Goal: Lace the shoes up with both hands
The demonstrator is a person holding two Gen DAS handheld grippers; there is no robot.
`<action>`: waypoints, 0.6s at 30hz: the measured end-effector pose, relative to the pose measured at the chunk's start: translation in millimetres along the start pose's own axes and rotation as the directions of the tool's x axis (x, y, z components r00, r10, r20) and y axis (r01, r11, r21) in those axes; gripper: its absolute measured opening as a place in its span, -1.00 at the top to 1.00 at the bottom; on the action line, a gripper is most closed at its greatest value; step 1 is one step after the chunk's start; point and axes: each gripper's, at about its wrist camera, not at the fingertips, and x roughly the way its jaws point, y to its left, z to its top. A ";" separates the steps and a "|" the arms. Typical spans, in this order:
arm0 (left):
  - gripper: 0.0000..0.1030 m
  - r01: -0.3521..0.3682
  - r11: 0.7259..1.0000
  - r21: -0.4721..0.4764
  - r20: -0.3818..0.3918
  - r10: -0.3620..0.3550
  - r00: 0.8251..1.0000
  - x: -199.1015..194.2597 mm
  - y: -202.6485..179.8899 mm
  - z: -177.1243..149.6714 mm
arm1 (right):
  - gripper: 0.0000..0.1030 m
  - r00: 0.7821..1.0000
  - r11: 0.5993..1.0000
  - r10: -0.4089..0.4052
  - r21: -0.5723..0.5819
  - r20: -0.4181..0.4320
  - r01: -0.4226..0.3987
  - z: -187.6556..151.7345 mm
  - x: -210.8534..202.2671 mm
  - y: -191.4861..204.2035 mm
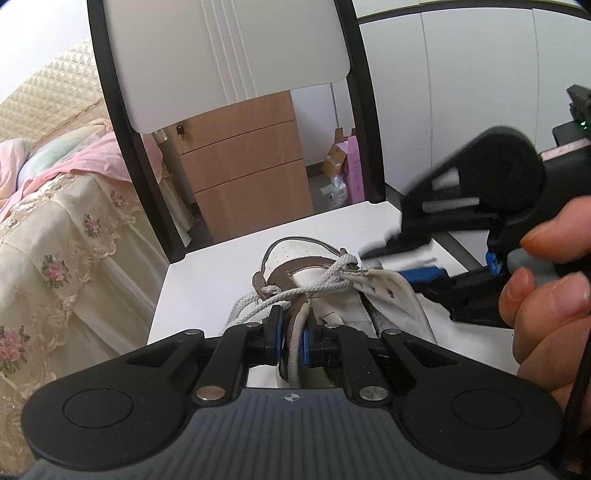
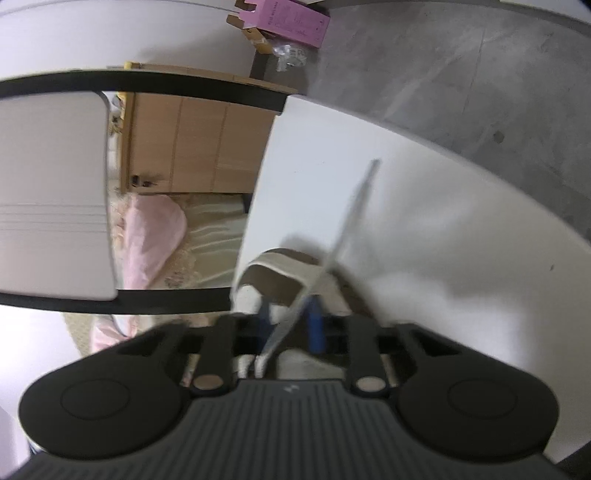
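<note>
A white shoe (image 1: pixel 317 254) with brown trim lies on a white chair seat (image 1: pixel 207 280), its grey shoelace (image 1: pixel 314 286) crossed over the tongue. My left gripper (image 1: pixel 293 332) is at the near end of the shoe, its blue pads shut on one lace strand. In the left wrist view my right gripper (image 1: pixel 399 264) comes in blurred from the right, at the edge of the flopped tongue. In the blurred right wrist view, the right gripper (image 2: pixel 290 323) has its pads close together around a lace strand (image 2: pixel 347 221) that runs straight out over the seat.
A person's hand (image 1: pixel 546 295) holds the right gripper's handle. The chair's white backrest (image 1: pixel 229 55) with black posts rises behind the shoe. A bed (image 1: pixel 55 240) lies to the left, with a wooden drawer unit (image 1: pixel 247 166) and a pink box (image 2: pixel 295 16) behind.
</note>
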 end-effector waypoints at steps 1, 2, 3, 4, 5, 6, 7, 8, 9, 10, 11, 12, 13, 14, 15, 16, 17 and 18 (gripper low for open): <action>0.78 -0.004 1.000 0.001 -0.001 0.004 1.000 0.2 -0.5 0.0 | 0.95 1.000 1.000 -0.008 -0.021 0.002 0.008 0.2 0.7 1.4; 0.78 -0.008 1.000 0.001 -0.002 0.008 1.000 0.3 -1.0 0.0 | 0.95 1.000 0.999 -0.011 -0.042 0.009 0.012 0.5 0.3 3.2; 0.78 -0.012 1.000 0.002 -0.003 0.012 1.000 0.5 -1.5 -0.1 | 0.95 1.000 0.998 -0.003 -0.065 0.024 0.005 1.2 -2.5 5.8; 0.78 -0.016 1.000 0.002 -0.004 0.016 1.000 0.7 -2.0 -0.1 | 0.95 0.999 0.996 0.005 -0.088 0.039 -0.002 1.9 -5.3 8.4; 0.78 -0.020 1.000 0.003 -0.005 0.020 1.000 0.9 -2.5 -0.1 | 0.96 0.998 0.995 0.013 -0.104 0.054 -0.007 3.0 -8.3 10.3; 0.78 -0.024 1.000 0.004 -0.006 0.024 1.000 1.0 -3.0 -0.1 | 0.96 0.997 0.994 0.019 -0.109 0.069 -0.011 5.1 -11.5 10.6; 0.79 -0.028 1.000 0.004 -0.007 0.028 1.000 1.2 -3.5 -0.1 | 0.96 0.996 0.994 0.020 -0.111 0.084 -0.011 7.5 -14.9 10.1; 0.79 -0.032 0.999 0.005 -0.008 0.032 0.999 1.4 -4.1 -0.2 | 0.96 0.995 0.994 0.012 -0.107 0.102 -0.001 10.5 -18.8 8.1; 0.79 -0.036 0.999 0.005 -0.009 0.036 0.999 1.5 -4.6 -0.2 | 0.96 0.993 0.995 0.003 -0.101 0.121 0.010 13.8 -23.0 5.6; 0.79 -0.040 0.999 0.006 -0.010 0.040 0.999 1.7 -5.1 -0.2 | 0.96 0.989 0.996 -0.007 -0.088 0.145 0.020 17.6 -27.9 2.2; 0.79 -0.044 0.999 0.007 -0.011 0.044 0.999 1.9 -5.6 -0.2 | 0.96 0.986 0.997 -0.013 -0.074 0.168 0.026 21.4 -32.8 -1.4; 0.79 -0.047 0.999 0.006 -0.012 0.047 0.999 2.0 -5.6 -0.2 | 0.96 0.982 0.998 -0.013 -0.061 0.187 0.025 25.2 -38.0 -5.0; 0.79 -0.046 0.999 0.002 -0.013 0.046 0.999 2.0 -5.2 0.0 | 0.96 0.978 0.998 -0.015 -0.054 0.206 0.027 28.9 -43.2 -7.9; 0.79 -0.045 0.999 -0.002 -0.014 0.045 0.999 2.1 -4.7 0.1 | 0.96 0.974 0.998 -0.022 -0.051 0.226 0.034 32.6 -48.1 -10.4; 0.79 -0.044 0.999 -0.006 -0.015 0.044 0.999 2.1 -4.3 0.2 | 0.96 0.970 0.998 -0.028 -0.050 0.241 0.041 36.5 -52.6 -12.7; 0.79 -0.042 0.999 -0.008 -0.016 0.042 0.999 2.1 -4.0 0.4 | 0.96 0.966 0.998 -0.035 -0.047 0.258 0.049 41.0 -57.5 -15.3; 0.79 -0.042 0.999 -0.008 -0.017 0.042 0.999 2.0 -4.0 0.7 | 0.96 0.960 0.997 -0.043 -0.043 0.277 0.057 46.2 -63.3 -18.8; 0.79 -0.046 0.999 -0.006 -0.016 0.046 0.999 1.7 -4.3 1.0 | 0.96 0.954 0.997 -0.053 -0.036 0.296 0.066 50.7 -69.4 -23.0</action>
